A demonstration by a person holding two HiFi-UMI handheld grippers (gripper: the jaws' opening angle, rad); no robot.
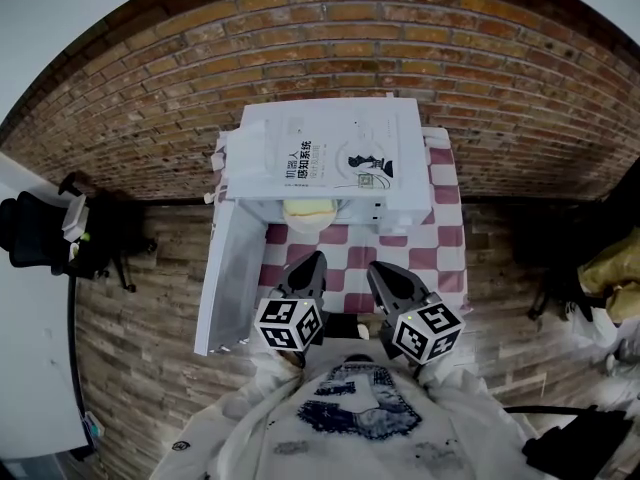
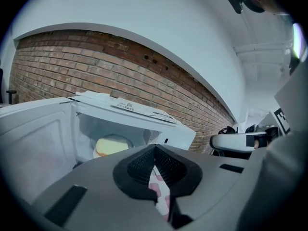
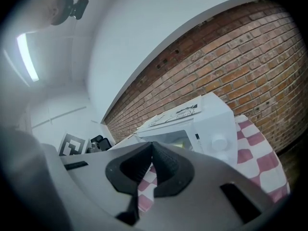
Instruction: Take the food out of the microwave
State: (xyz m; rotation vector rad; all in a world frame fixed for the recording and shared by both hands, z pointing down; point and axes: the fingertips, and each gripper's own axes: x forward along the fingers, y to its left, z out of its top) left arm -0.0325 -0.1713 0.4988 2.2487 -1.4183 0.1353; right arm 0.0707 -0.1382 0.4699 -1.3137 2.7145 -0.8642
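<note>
A white microwave (image 1: 330, 153) stands on a red and white checked tablecloth (image 1: 445, 238). Its door (image 1: 228, 268) hangs wide open to the left. Inside lies pale yellow food (image 1: 308, 209), which also shows in the left gripper view as a yellow lump (image 2: 111, 145) in the open cavity. My left gripper (image 1: 310, 265) is in front of the opening, short of it, jaws shut with nothing between them. My right gripper (image 1: 382, 276) hangs beside it, also shut and holding nothing. The right gripper view shows the microwave (image 3: 202, 129) and its round knob (image 3: 219, 142).
A booklet with print (image 1: 335, 153) lies on top of the microwave. A brick wall (image 1: 400, 38) stands behind the table. A black chair (image 1: 60, 233) is at the left, and bags (image 1: 605, 268) lie on the floor at the right.
</note>
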